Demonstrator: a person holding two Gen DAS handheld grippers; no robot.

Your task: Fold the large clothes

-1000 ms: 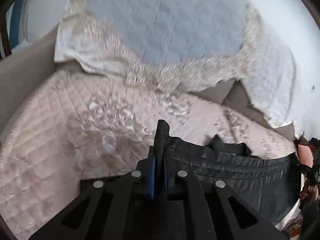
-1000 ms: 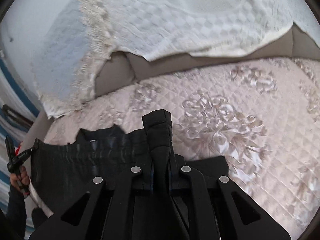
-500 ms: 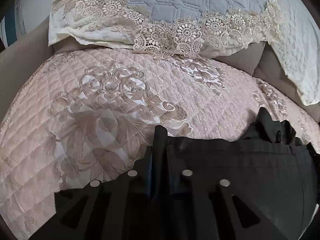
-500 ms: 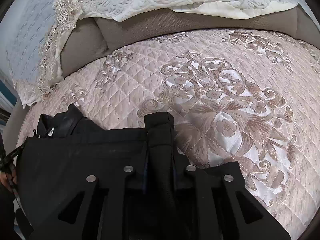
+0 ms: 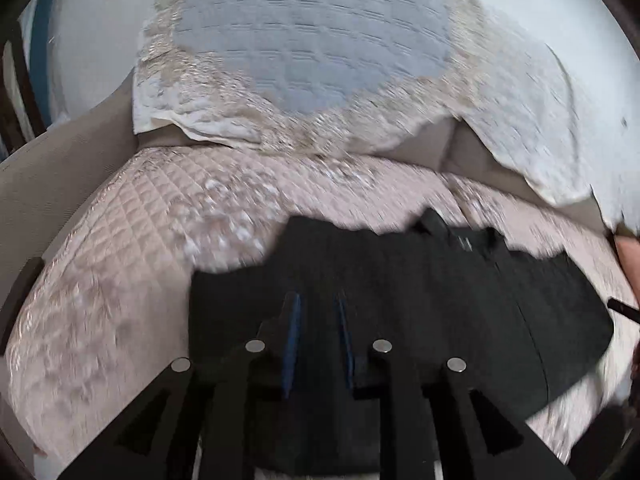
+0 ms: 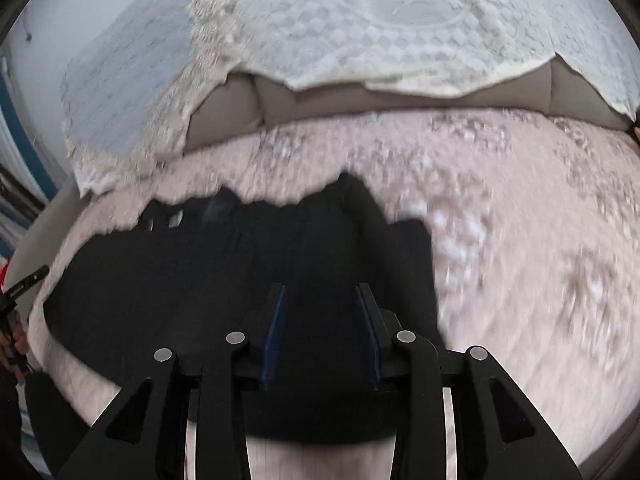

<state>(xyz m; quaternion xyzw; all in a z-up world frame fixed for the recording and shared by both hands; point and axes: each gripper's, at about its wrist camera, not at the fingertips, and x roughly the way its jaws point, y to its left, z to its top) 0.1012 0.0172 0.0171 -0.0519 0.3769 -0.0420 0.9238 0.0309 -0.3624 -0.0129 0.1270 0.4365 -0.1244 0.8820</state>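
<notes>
Where the pink quilt covers the bed, we list: black garment flat upon it; left claw narrowly parted, right claw opening, both over garment, gripping nothing.

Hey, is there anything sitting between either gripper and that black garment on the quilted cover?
Nothing visible. The black garment lies flat on the pink quilted cover, directly under both the left gripper and the right gripper. Both pairs of jaws are opening with only the cloth beneath them.
</notes>
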